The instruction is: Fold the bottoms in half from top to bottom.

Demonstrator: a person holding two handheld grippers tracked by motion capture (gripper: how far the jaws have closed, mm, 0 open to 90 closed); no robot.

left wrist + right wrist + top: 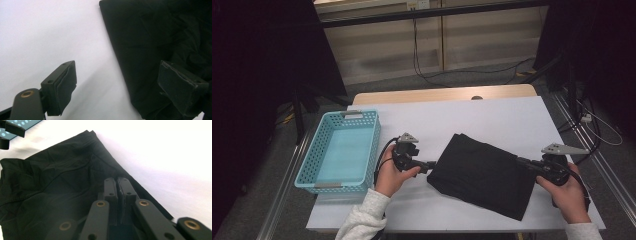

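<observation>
A folded black cloth (484,175) lies on the white bench (492,117), a little toward four o'clock from the middle of its top. The left hand-held gripper (431,165) sits at the cloth's nine o'clock edge with its jaws spread; the right hand-held gripper (523,162) is at the cloth's three o'clock edge with its jaws pressed together.

At nine o'clock on the bench stands a light blue basket (309,160), well apart from the cloth, with the left hand (393,175) between the two. Bare white bench runs from the cloth toward twelve o'clock. Behind the bench, a black cable (417,50) hangs down the wall.

The left gripper view shows what the high view cannot: one pad (63,87) hangs over bare bench and the other (178,87) over the cloth (150,50), the cloth's edge running between them, neither pad pressing it. The right gripper view shows the closed jaws low over the wrinkled cloth (57,182) near its edge; whether they pinch any fabric I cannot tell. A corner of the basket (23,125) appears beyond.
</observation>
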